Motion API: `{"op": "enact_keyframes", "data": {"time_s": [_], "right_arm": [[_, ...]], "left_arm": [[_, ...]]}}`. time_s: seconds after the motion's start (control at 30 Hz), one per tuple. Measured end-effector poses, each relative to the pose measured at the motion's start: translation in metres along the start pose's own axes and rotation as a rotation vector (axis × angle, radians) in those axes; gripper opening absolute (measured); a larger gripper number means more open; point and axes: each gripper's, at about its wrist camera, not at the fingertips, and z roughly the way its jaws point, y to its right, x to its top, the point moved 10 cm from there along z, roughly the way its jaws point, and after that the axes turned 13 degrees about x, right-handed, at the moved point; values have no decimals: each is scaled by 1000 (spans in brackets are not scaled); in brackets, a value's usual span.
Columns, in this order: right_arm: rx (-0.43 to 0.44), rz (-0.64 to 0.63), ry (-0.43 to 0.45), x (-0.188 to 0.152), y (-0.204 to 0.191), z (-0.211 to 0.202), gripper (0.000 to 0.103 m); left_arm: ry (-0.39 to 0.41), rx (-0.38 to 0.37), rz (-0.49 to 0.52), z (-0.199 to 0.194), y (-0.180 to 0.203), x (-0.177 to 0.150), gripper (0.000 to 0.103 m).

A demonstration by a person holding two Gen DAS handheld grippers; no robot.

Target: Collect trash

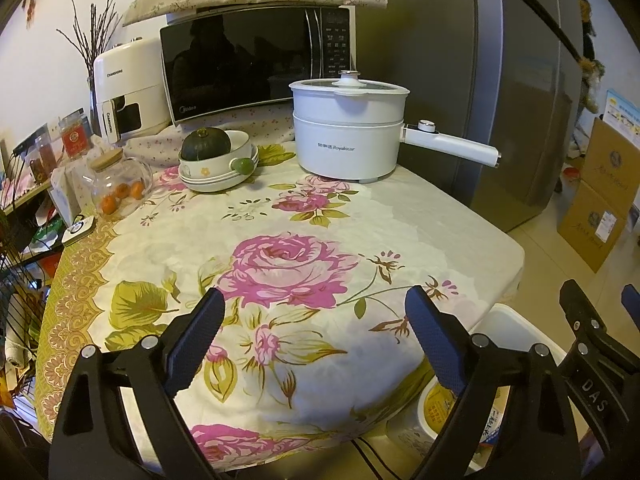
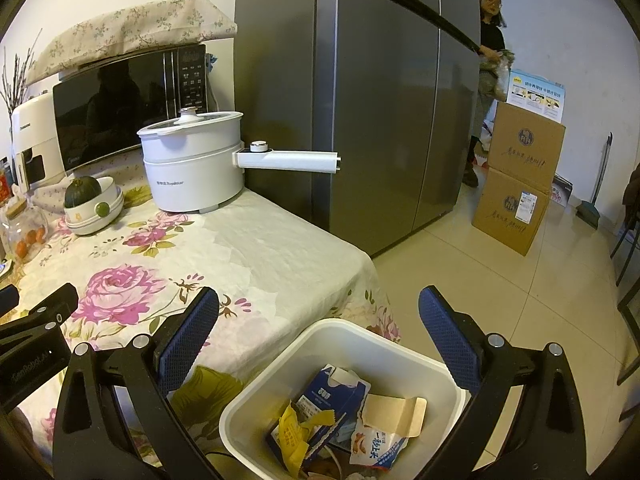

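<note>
With both the left claw (image 1: 314, 316) and right claw (image 2: 318, 318) spread wide and empty, the trash (image 2: 336, 412) already lies in the white bin (image 2: 420, 356) beside the counter (image 2: 260, 240), so collecting looks finished, leaving only a check for strays.

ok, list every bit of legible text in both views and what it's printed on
"Royalstar", after unreadable characters: electric pot
"Midea": microwave, lower left corner
"CHANGHONG": white appliance, again on its handle
"DAS": right gripper body, left wrist view
"GenRobot.AI", roughly: left gripper body, right wrist view, blurred
Microwave panel, red jar label, cardboard boxes, milk carton and snack bag in the bin: Chinese print, too small or blurred.
</note>
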Motion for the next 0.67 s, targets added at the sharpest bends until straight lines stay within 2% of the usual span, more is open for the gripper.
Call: {"op": "enact_keyframes", "data": {"time_s": [0.07, 0.13, 0.4, 0.57, 0.67], "right_arm": [[-1, -1, -2, 1, -1, 1, 96], [0, 0, -2, 0, 0, 0, 96], [1, 0, -8, 0, 0, 1, 96], [1, 2, -10, 2, 1, 2, 96], [4, 1, -14, 1, 1, 1, 96]], "left_arm": [[1, -10, 0, 0, 1, 0, 81], [-3, -18, 0, 2, 2, -1, 79], [-1, -31, 8, 1, 5, -2, 79], [-3, -16, 1, -1, 5, 0, 89], [2, -8, -1, -3, 5, 1, 91]]}}
